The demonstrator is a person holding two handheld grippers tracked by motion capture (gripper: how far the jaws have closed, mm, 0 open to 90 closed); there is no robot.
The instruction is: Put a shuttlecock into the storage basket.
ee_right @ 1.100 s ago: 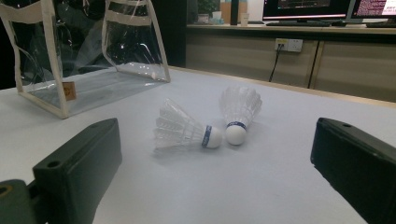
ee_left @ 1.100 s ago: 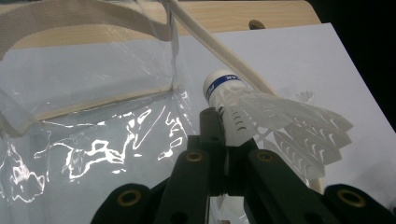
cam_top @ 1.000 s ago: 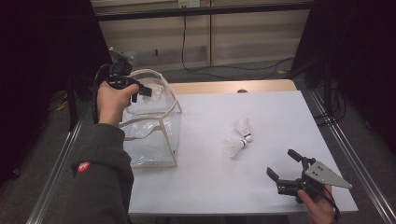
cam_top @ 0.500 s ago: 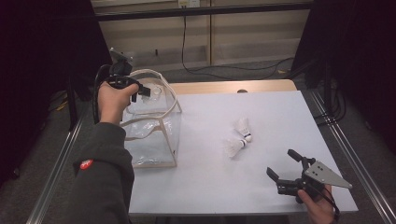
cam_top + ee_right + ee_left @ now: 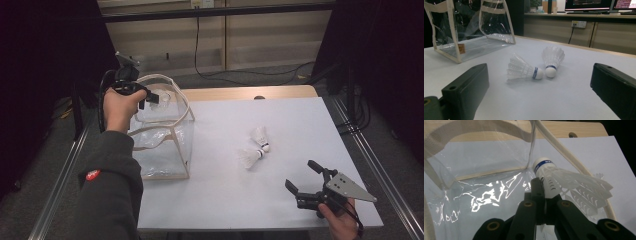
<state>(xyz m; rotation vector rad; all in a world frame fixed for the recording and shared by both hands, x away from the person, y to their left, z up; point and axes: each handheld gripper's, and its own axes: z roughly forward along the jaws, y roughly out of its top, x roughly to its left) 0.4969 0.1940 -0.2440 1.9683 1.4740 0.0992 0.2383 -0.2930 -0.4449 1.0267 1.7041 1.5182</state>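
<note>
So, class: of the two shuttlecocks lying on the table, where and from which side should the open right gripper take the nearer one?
Probably at the cork end of the nearer shuttlecock, on its blue band. It lies on its side, so the right gripper should come from above, straddling the firm cork, not the fragile feathers.

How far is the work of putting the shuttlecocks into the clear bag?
Nothing looks finished: the clear bag seems to hold nothing yet. In hand: the left tongs are shut on one shuttlecock, held over the bag's open top. Left: two shuttlecocks lie on the white table, touching at their heads, ahead of the open right tongs.
</note>
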